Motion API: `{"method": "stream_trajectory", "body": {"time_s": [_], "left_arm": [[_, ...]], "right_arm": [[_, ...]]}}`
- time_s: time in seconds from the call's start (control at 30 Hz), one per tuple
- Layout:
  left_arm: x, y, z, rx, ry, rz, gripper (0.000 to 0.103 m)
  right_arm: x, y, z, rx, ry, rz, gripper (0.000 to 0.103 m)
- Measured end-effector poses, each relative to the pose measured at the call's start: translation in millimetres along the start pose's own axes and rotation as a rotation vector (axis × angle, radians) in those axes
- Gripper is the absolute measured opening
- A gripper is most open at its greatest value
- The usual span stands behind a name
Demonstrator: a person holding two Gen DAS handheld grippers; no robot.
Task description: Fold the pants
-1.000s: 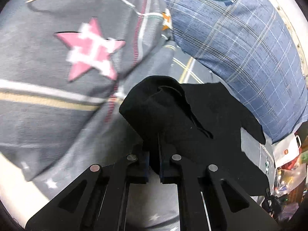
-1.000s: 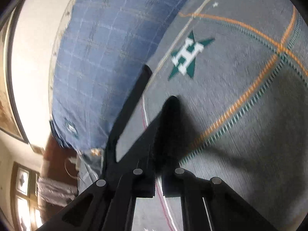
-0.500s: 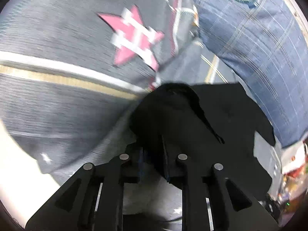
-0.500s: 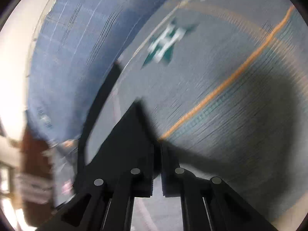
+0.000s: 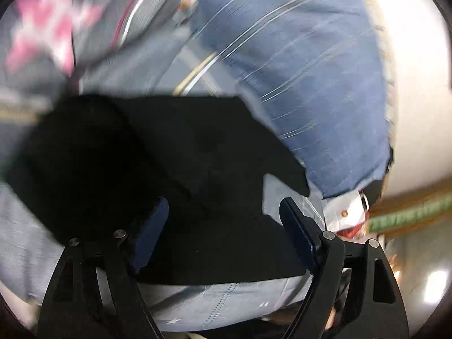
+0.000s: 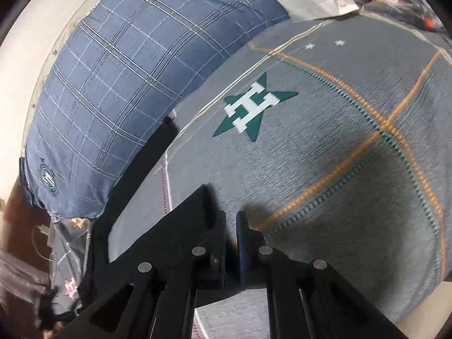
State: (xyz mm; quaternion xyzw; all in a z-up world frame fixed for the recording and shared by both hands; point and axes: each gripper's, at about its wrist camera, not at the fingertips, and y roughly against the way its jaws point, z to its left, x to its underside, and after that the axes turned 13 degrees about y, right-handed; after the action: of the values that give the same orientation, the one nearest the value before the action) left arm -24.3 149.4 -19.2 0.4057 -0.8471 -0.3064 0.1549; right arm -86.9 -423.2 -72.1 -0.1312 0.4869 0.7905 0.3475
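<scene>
Pants (image 5: 180,169), black, lie spread on a grey bedspread (image 5: 147,65) printed with stars, their far edge close to a blue plaid pillow (image 5: 296,84) that runs along the head of the bed. In the blurred left wrist view the cloth bunches into a thicker dark mound on the left and lies flatter toward the right, where a notch in its edge shows the bedspread beneath.

The left gripper (image 5: 223,226) stands over the near part of the pants with its jaws opening; the blue pads (image 5: 149,234) are set wide apart, the black fabric lies between and under them, and neither pad presses on it.

In the right wrist view the right gripper (image 6: 231,223) has its jaws drawn nearly together. A black flap of the pants (image 6: 175,226) rises just left of its fingers and runs back under the frame; a thin dark gap shows between the pads, and whether fabric is pinched there cannot be told. A narrow black strip stretches from there toward the pillow (image 6: 118,84). Beyond the gripper a green star (image 6: 254,107) marks the bedspread (image 6: 339,169).
</scene>
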Motion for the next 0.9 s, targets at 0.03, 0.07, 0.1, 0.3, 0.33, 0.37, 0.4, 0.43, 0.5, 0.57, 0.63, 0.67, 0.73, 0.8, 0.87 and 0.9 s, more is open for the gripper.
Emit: {"method": "stream_trajectory", "body": {"time_s": [0.03,0.07,0.1,0.3,0.33,0.37,0.4,0.43,0.5,0.57,0.63,0.67,0.73,0.8,0.87,0.9], "left_arm": [[-4.8,-9.5,4.7,0.002,0.033,0.015,0.081],[-7.4,-17.0,8.3,-0.004,0.062,0.025,0.081],[-12.7,-23.5,11.8,-0.015,0.086,0.032,0.081],[-27.3,-48.5,2.4,-0.005,0.053,0.039,0.081],[-31.3,-53.1,-1.1,-0.009,0.042,0.038,0.081],[-35.1,-56.7,-3.0,-0.019,0.041,0.041,0.081],[-40.3,-58.7,-4.7,-0.029,0.046,0.035,0.081],[-50.0,-57.5,-10.2,-0.04,0.051,0.018,0.081],[-71.9,-36.7,-21.6,-0.001,0.041,-0.059,0.08],[-95.7,6.8,-36.7,0.104,0.024,-0.218,0.08],[-105.8,50.2,-45.1,0.138,-0.016,-0.363,0.081],[-105.9,62.4,-44.7,0.136,-0.023,-0.402,0.081],[-100.2,76.6,-37.9,0.112,-0.034,-0.443,0.081],[-90.9,74.5,-29.8,0.076,-0.036,-0.451,0.081],[-74.4,65.3,-20.5,0.049,-0.033,-0.442,0.081],[-65.6,53.3,-20.4,0.038,-0.027,-0.437,0.081]], "right_arm": [[0.9,-2.1,3.4,-0.005,-0.004,0.001,0.006],[1.0,-2.2,4.6,-0.008,-0.002,0.002,0.006],[2.1,-1.9,5.3,-0.007,0.001,0.003,0.006],[3.9,-0.6,0.6,-0.018,-0.017,0.013,0.006],[3.9,-1.5,-0.5,-0.024,-0.023,0.016,0.006],[4.4,-1.8,-0.9,-0.026,-0.027,0.019,0.006],[4.4,-2.5,-0.5,-0.024,-0.028,0.021,0.006],[4.0,-2.8,0.3,-0.02,-0.028,0.02,0.006],[3.5,-2.6,1.7,-0.02,-0.027,0.015,0.006],[2.5,-3.9,4.1,-0.022,-0.016,0.018,0.006],[2.3,-5.1,5.5,-0.025,-0.008,0.022,0.006],[1.6,-5.5,5.9,-0.026,-0.007,0.022,0.006],[0.5,-5.2,6.3,-0.028,-0.011,0.013,0.006],[-1.2,-4.5,9.5,-0.037,-0.01,-0.002,0.006],[-3.7,-1.6,16.0,-0.038,0.007,-0.029,0.006],[-6.2,0.7,21.8,-0.056,0.023,-0.057,0.006]]}}
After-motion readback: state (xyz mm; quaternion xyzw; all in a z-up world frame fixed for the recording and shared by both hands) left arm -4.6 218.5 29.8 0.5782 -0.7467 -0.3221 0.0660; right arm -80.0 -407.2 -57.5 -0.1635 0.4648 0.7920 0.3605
